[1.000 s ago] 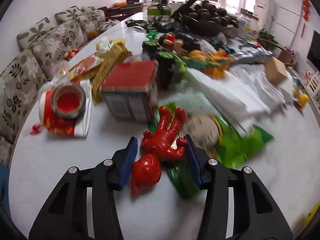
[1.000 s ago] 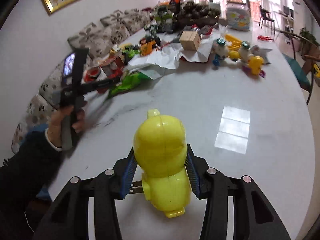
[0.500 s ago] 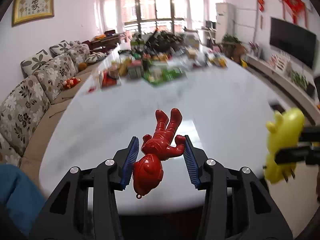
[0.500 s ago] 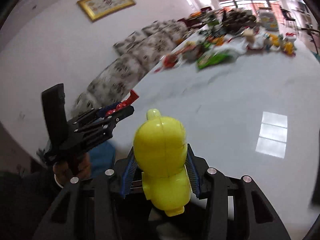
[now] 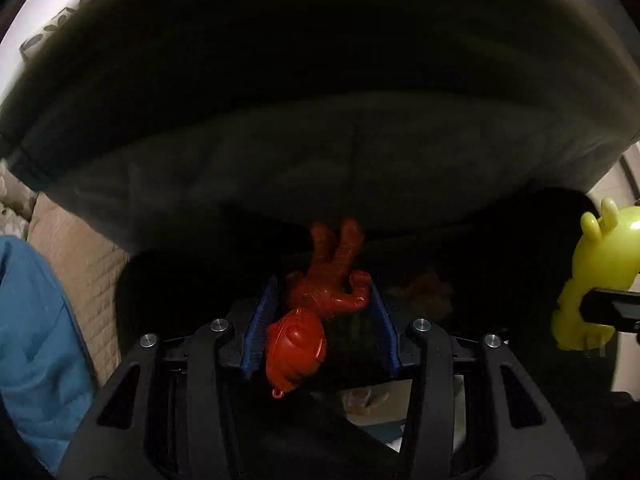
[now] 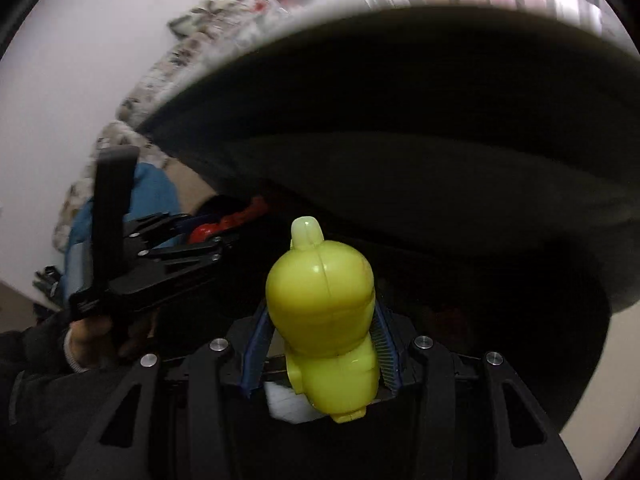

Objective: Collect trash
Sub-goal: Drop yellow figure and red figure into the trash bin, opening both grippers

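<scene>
My left gripper (image 5: 324, 292) is shut on a red toy figure (image 5: 320, 300), whose head is toward the camera and legs point away. My right gripper (image 6: 320, 314) is shut on a yellow plastic animal toy (image 6: 320, 280). Both hang side by side below the table's dark rim and underside (image 5: 320, 80). The yellow toy (image 5: 592, 280) shows at the right edge of the left wrist view. In the right wrist view the left gripper (image 6: 224, 240) with the red figure (image 6: 236, 220) is at the left. Under both grippers lies a dark hollow (image 5: 500, 280); what it is cannot be made out.
A hand (image 6: 92, 340) in a dark sleeve holds the left gripper. Blue cloth (image 5: 32, 340) and a tan woven surface (image 5: 80, 248) lie to the left. A floral sofa (image 6: 120, 132) runs along the white wall. Pale scraps (image 5: 368, 400) show in the dark below.
Both grippers have left the tabletop and sunk below its edge, still carrying the red figure and the yellow toy. The table's underside now fills the upper part of both views.
</scene>
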`<state>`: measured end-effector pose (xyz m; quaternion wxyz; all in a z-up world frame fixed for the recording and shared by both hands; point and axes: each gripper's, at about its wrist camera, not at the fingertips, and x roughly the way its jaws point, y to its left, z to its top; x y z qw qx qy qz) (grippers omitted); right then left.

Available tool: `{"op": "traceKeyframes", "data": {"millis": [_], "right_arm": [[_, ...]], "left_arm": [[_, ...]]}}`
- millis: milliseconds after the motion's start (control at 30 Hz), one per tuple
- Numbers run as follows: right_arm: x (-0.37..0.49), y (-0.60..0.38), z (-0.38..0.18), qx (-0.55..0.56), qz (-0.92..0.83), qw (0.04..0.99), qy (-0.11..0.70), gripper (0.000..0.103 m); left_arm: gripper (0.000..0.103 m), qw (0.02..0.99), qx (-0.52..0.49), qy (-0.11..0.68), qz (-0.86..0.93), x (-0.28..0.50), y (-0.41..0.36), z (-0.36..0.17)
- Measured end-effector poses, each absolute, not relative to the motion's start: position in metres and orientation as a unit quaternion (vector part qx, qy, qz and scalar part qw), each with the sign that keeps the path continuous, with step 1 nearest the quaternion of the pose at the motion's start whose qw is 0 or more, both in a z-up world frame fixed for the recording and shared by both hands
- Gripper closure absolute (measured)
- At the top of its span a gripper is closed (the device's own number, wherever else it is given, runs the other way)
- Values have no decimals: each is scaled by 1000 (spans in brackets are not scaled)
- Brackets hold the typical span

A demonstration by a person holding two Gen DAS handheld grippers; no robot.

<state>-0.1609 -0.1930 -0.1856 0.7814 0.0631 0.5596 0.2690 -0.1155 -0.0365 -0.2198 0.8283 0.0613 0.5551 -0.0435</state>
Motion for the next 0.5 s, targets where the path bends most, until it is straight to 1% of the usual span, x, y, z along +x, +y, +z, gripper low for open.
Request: {"op": "traceKeyframes", "data": {"millis": [167, 200, 233, 267, 300, 500], "right_arm": [[-151, -182, -213, 42, 233, 784, 574, 56], [-149, -182, -216, 41, 228, 783, 577, 54], [-148, -181, -219, 45, 225, 782, 579, 50], [-149, -181, -220, 46, 223, 783, 579, 41], [-150, -181, -219, 45, 221, 785, 577, 38], [-152, -193, -215, 54, 225, 787, 573, 37]], "left_arm": [[58, 817, 73, 571, -31, -111, -41, -238], [51, 814, 75, 576, -25, -109, -42, -242], [44, 812, 76, 578, -22, -109, -42, -244], [30, 811, 78, 579, -16, -108, -42, -246], [24, 812, 79, 578, -12, -109, -41, -246], [23, 804, 73, 590, -18, -111, -36, -250]]}}
